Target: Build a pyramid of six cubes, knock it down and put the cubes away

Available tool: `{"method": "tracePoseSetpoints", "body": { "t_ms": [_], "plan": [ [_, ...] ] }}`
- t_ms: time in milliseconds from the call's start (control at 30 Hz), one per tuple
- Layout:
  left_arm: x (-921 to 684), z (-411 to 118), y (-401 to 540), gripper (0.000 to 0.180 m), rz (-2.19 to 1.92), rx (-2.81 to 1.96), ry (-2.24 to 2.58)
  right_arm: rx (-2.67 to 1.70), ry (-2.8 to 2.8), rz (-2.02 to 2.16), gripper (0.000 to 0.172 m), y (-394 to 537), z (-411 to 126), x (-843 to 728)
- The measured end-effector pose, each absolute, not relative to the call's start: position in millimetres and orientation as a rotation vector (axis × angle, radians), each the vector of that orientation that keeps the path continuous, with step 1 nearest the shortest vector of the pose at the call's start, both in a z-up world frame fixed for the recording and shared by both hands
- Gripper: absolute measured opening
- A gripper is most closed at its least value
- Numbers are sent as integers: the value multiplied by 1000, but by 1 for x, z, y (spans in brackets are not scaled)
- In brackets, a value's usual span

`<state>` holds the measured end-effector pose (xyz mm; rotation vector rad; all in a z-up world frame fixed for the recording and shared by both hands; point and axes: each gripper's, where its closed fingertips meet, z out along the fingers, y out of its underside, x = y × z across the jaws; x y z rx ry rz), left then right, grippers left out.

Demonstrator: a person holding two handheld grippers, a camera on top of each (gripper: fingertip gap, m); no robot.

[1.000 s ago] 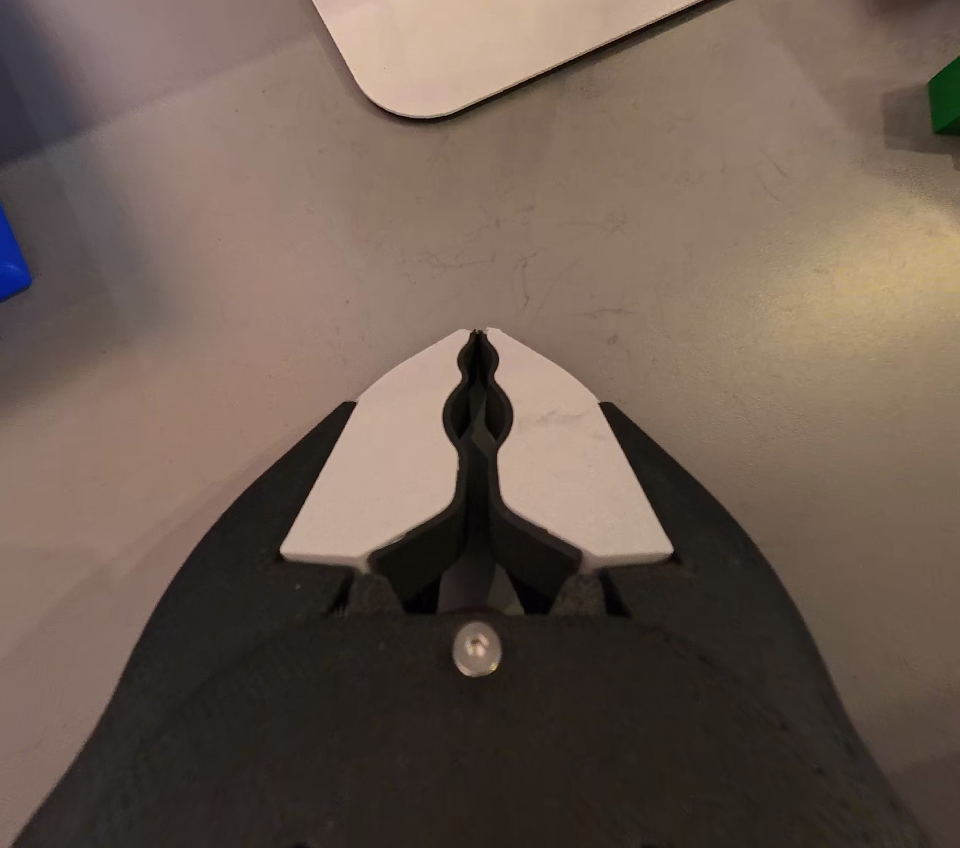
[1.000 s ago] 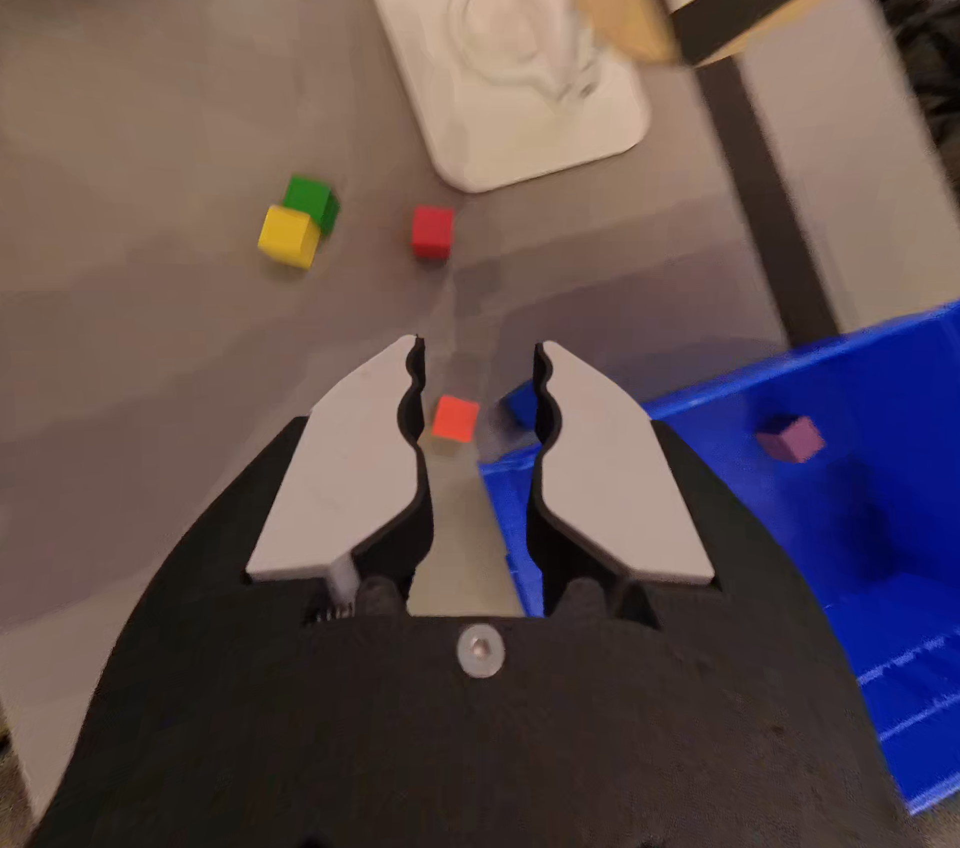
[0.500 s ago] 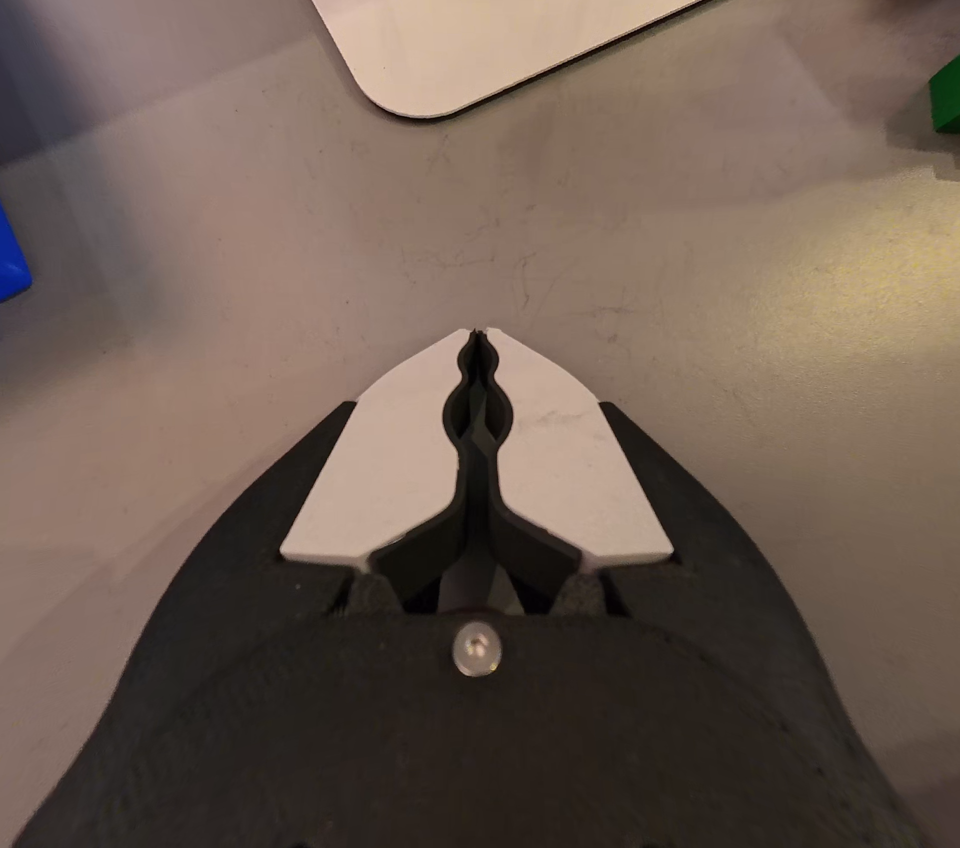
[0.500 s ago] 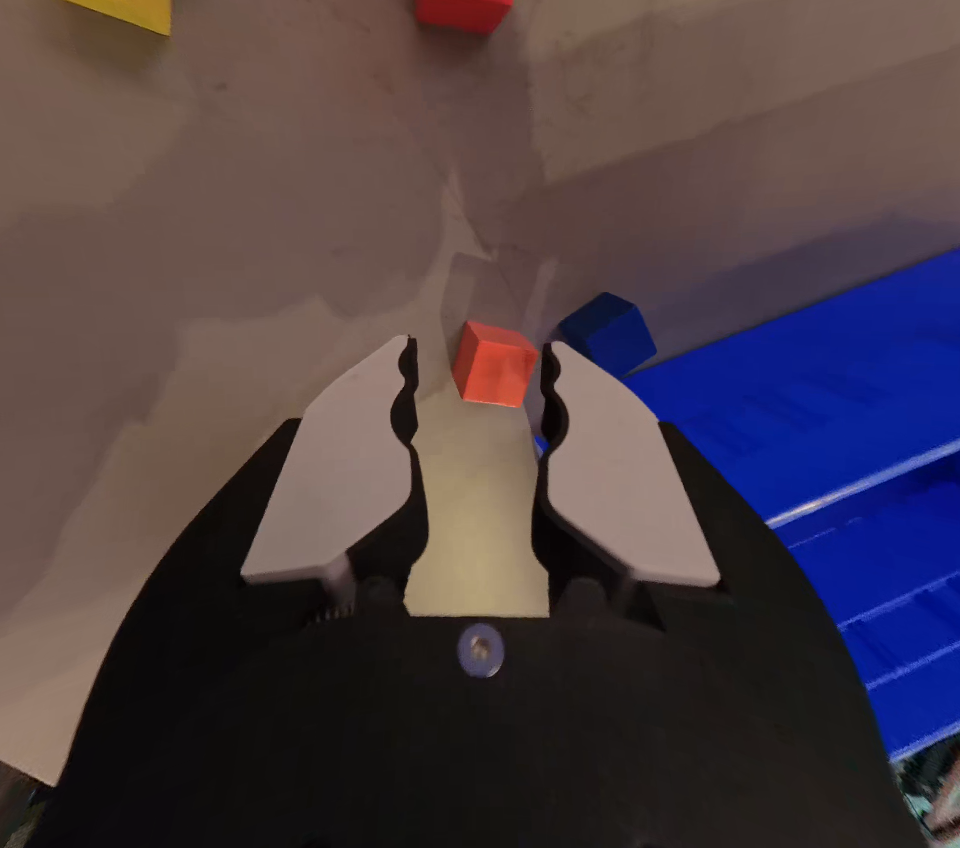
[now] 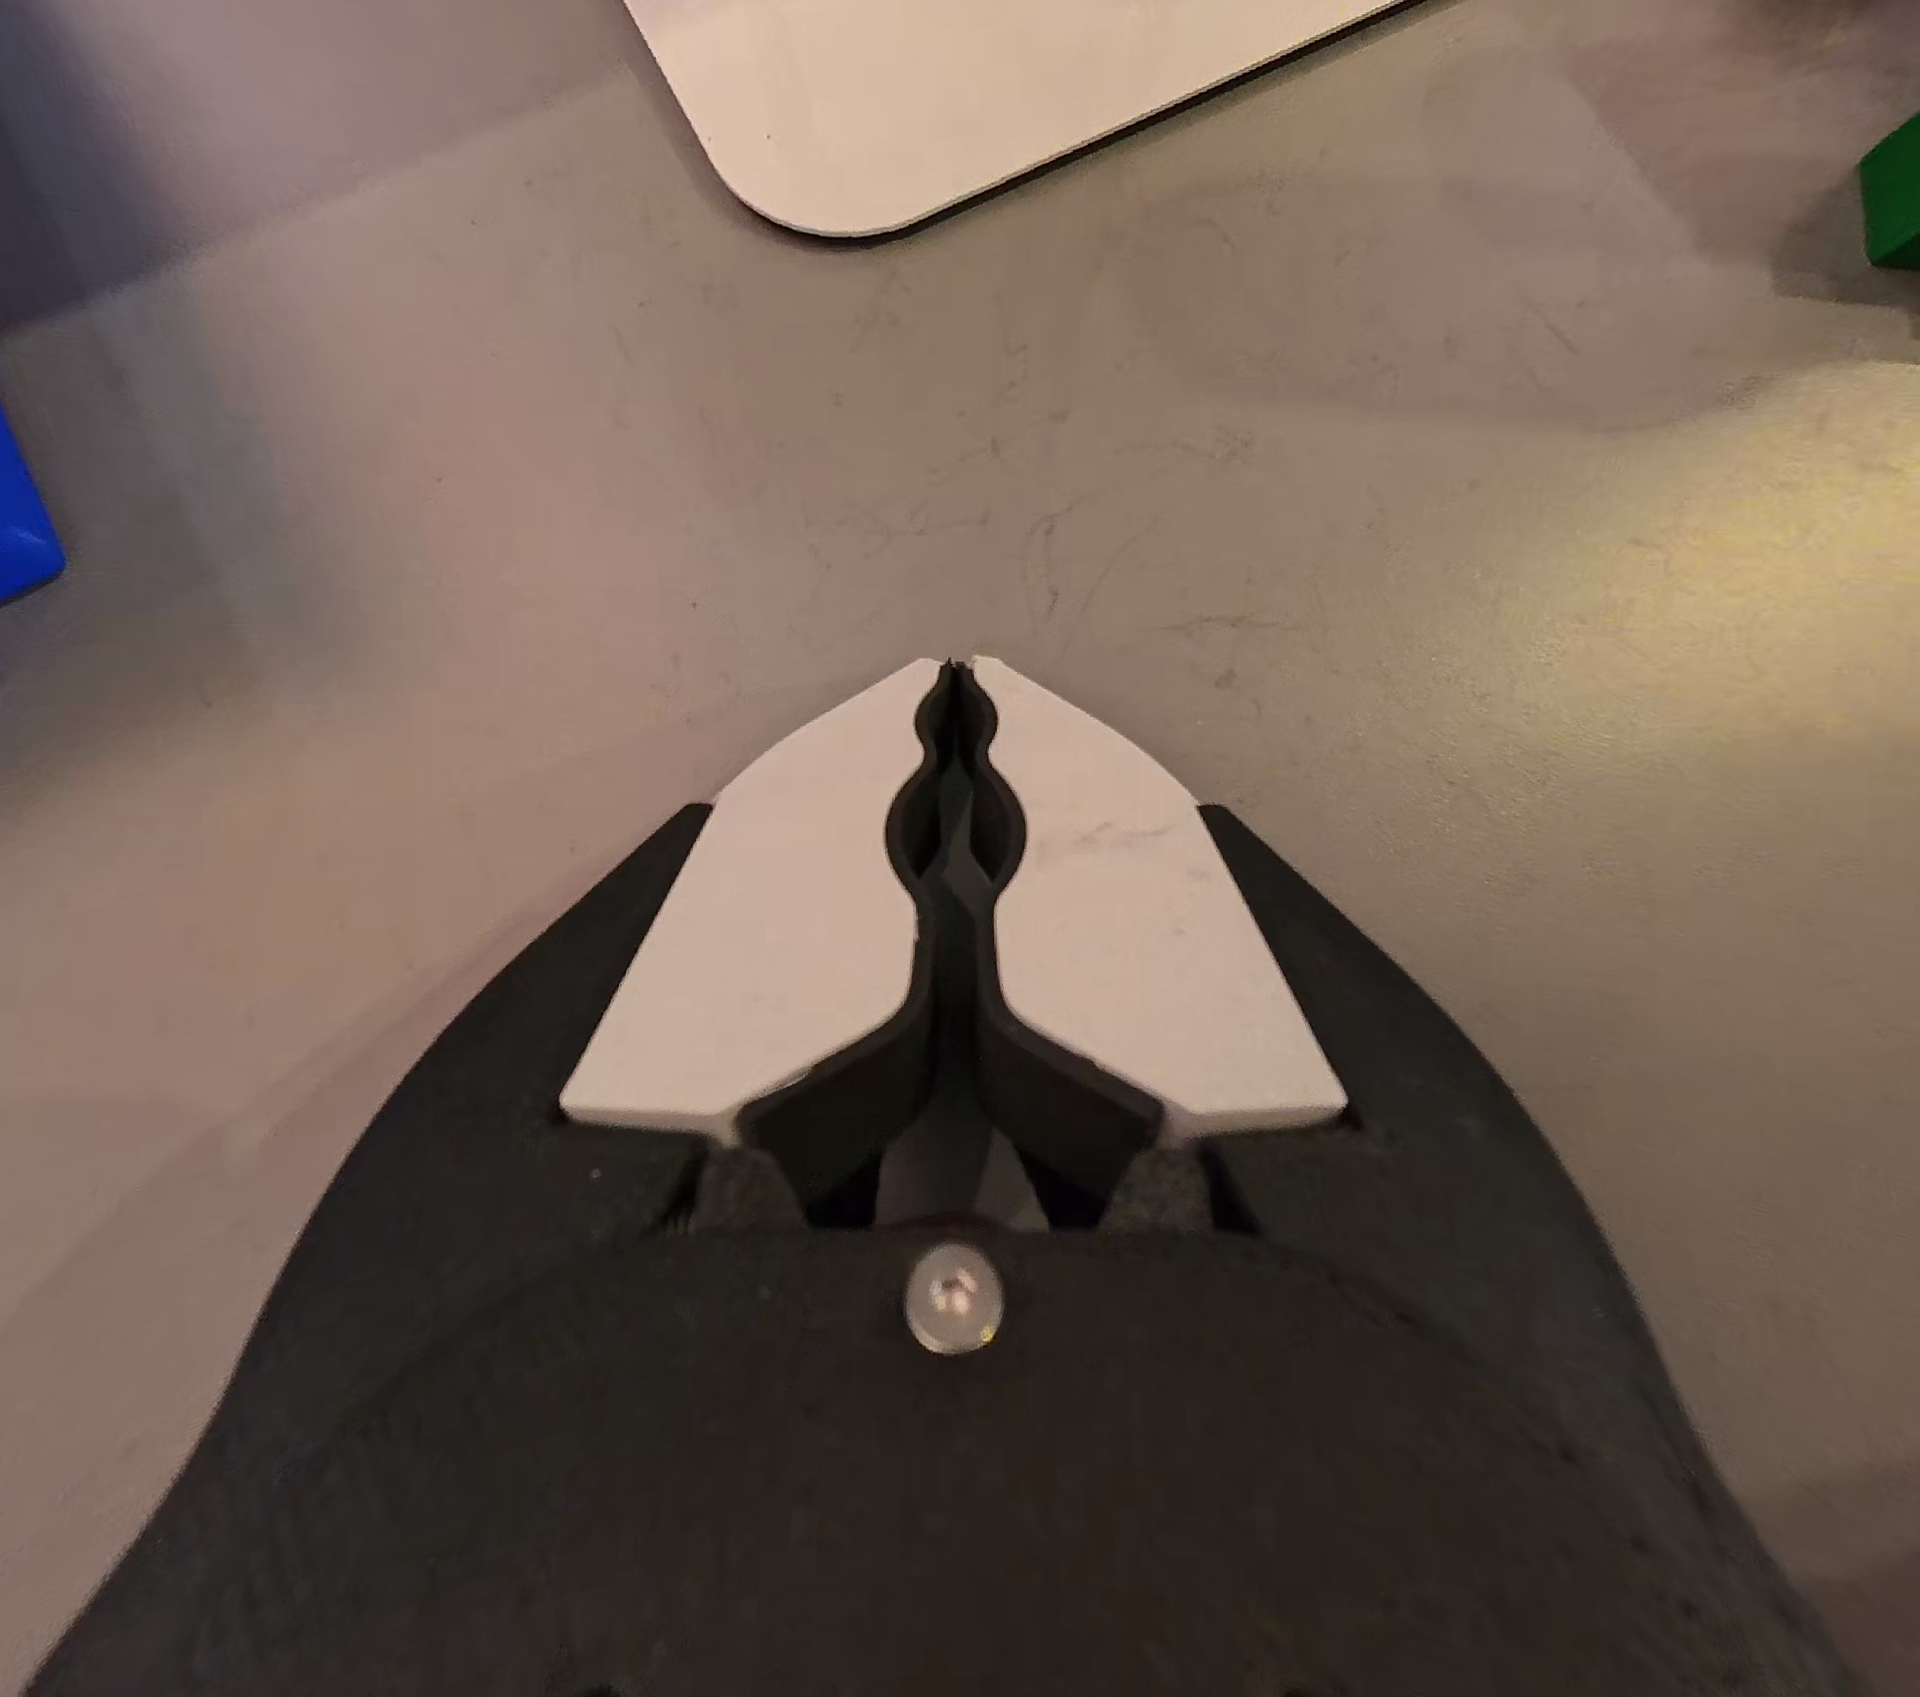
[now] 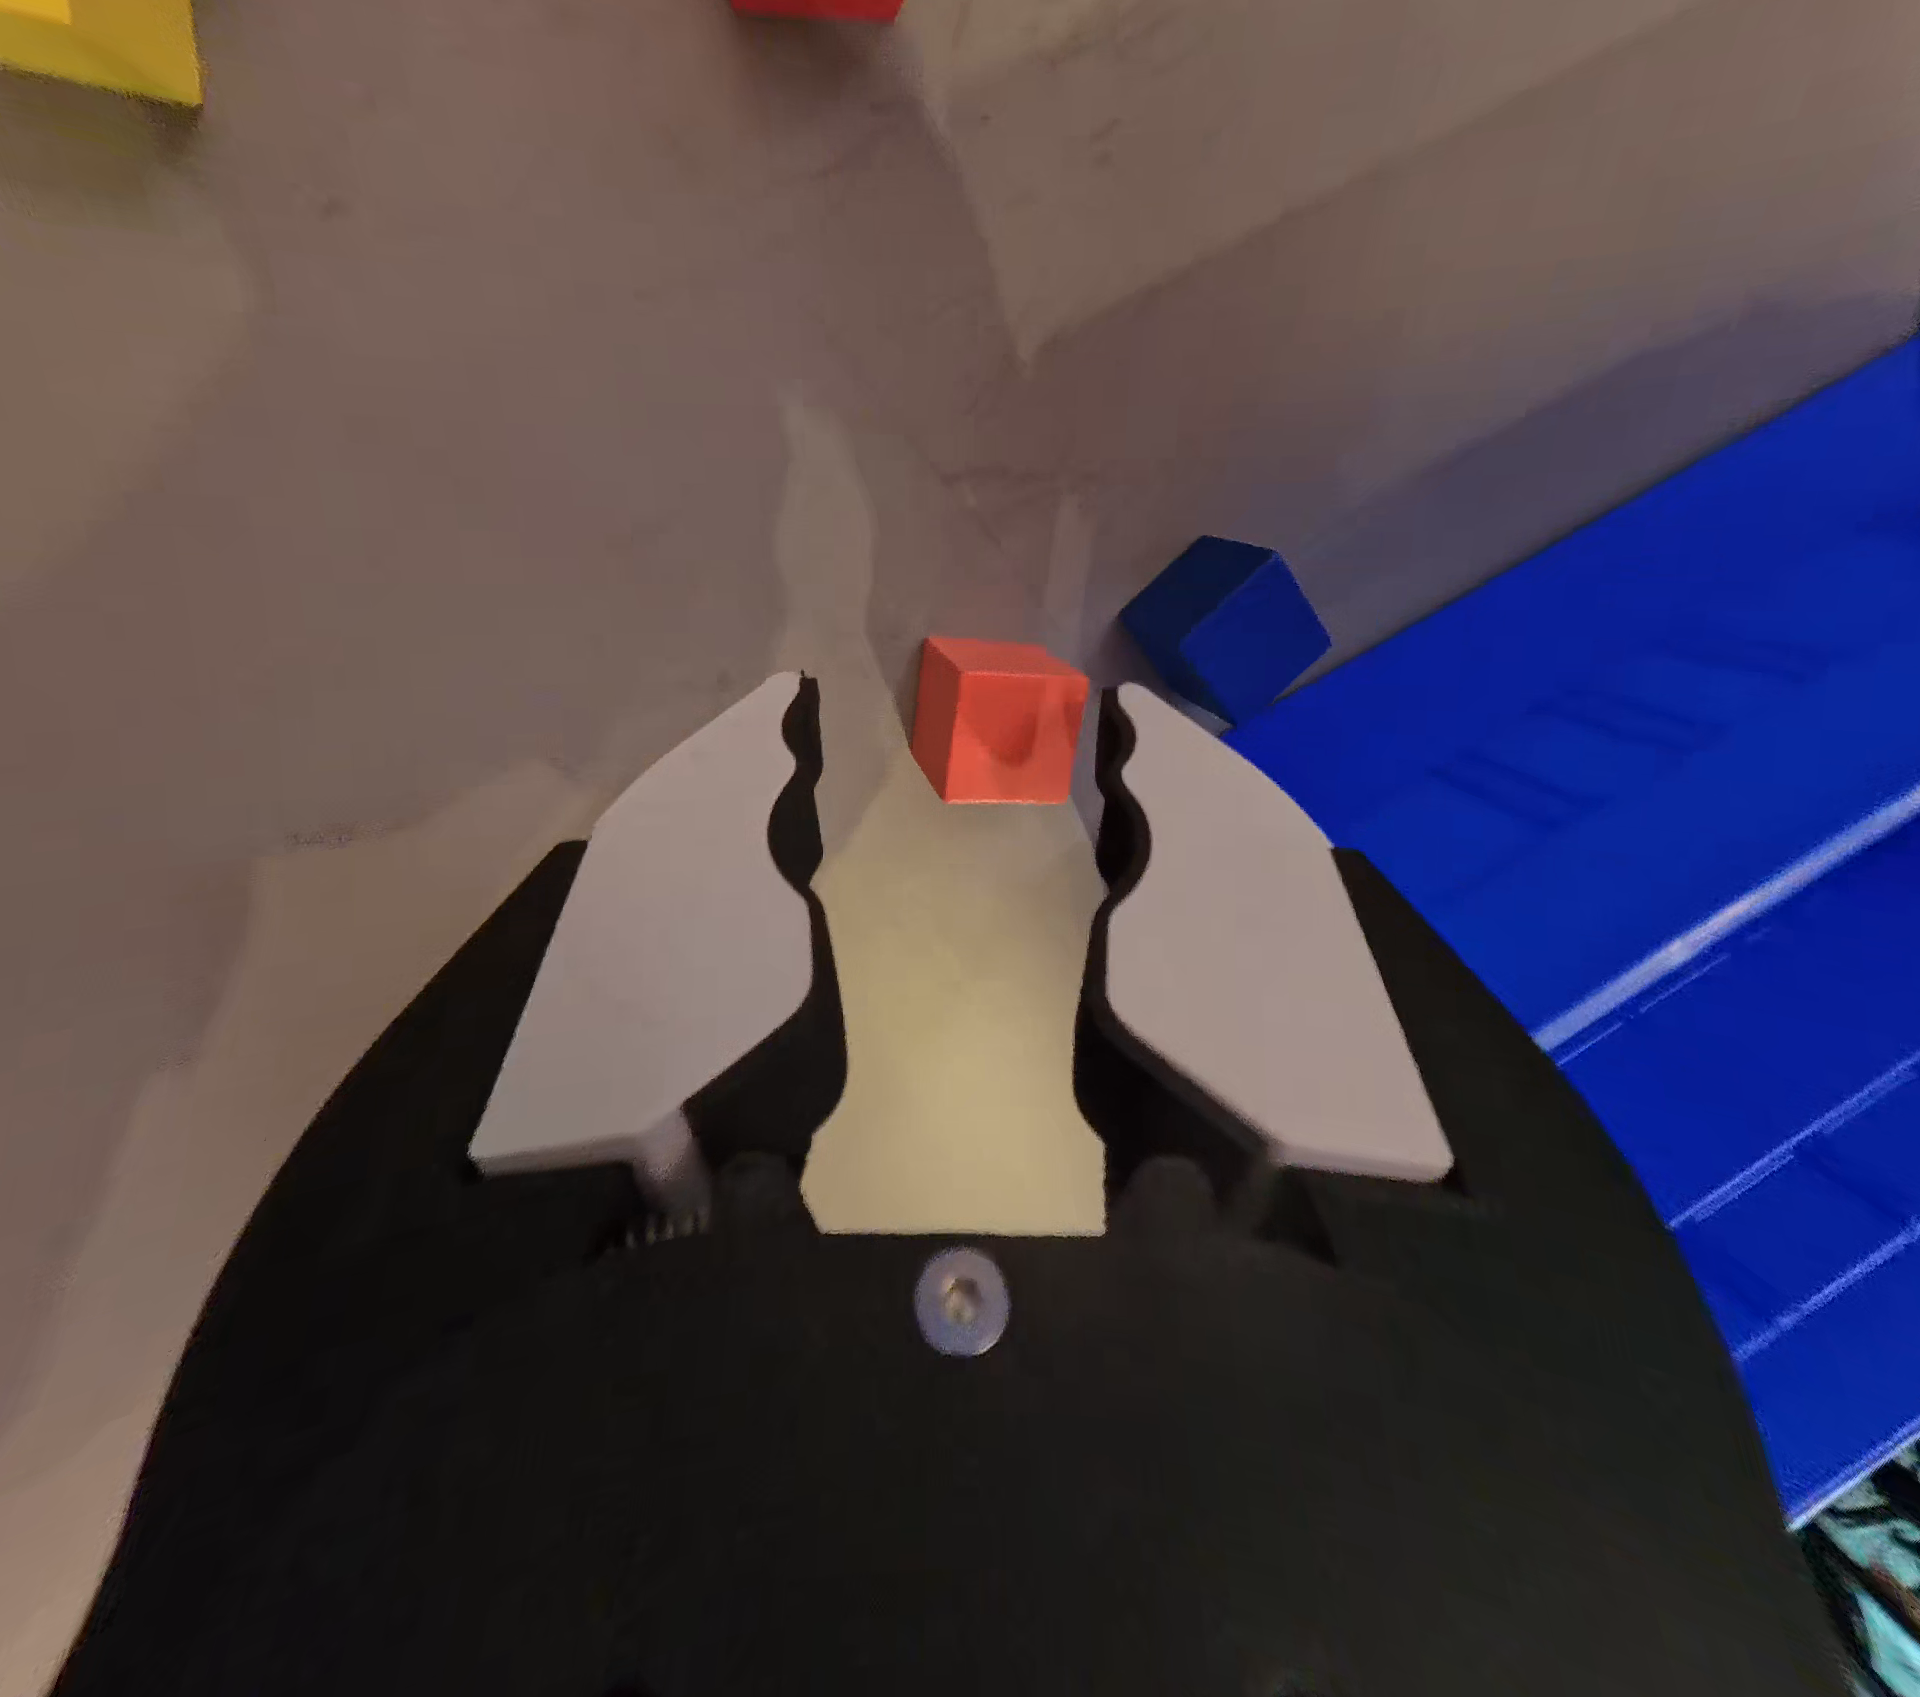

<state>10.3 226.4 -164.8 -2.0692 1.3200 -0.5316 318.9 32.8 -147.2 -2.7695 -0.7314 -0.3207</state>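
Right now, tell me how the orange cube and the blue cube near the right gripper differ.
The orange cube sits between the open fingers of the right gripper, with a gap on the left side; the blue cube lies outside them, to the right. The orange cube stands clear on the table, while the blue cube rests right by the blue bin. Both look like same-sized cubes lying on the table.

The left gripper (image 5: 957, 663) is held low and pointed forward, its jaws closed tip to tip with nothing between them. The right gripper (image 6: 956, 697) is angled downward with its jaws spread wide; a gap is seen on both sides between the pads (image 6: 1127, 754) and what stands between them, so nothing is gripped.
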Motion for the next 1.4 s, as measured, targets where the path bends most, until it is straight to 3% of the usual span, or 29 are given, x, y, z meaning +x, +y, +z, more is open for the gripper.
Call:
{"method": "tracePoseSetpoints", "body": {
  "t_ms": [367,700,833,933,1067,1167,1400],
  "plan": [
    [11,-165,226,0,-534,-2070,1320,-2576,-286,-220,70,37,-157,318],
    [11,-164,225,0,-538,-2071,1320,-2562,-273,-40,29,36,-162,301],
    [11,-164,225,0,-540,-2071,1321,-2567,-246,-1,28,35,-161,299],
    [11,-164,225,0,-540,-2070,1322,-2510,-267,44,29,39,-131,288],
    [11,-164,225,0,-539,-2070,1321,-2305,-99,4,28,63,-45,325],
    [11,-164,225,0,-537,-2069,1321,-2268,88,-101,28,79,-23,397],
    [11,-164,225,0,-537,-2069,1322,-2393,456,-137,29,112,-95,541]
  ]
}}
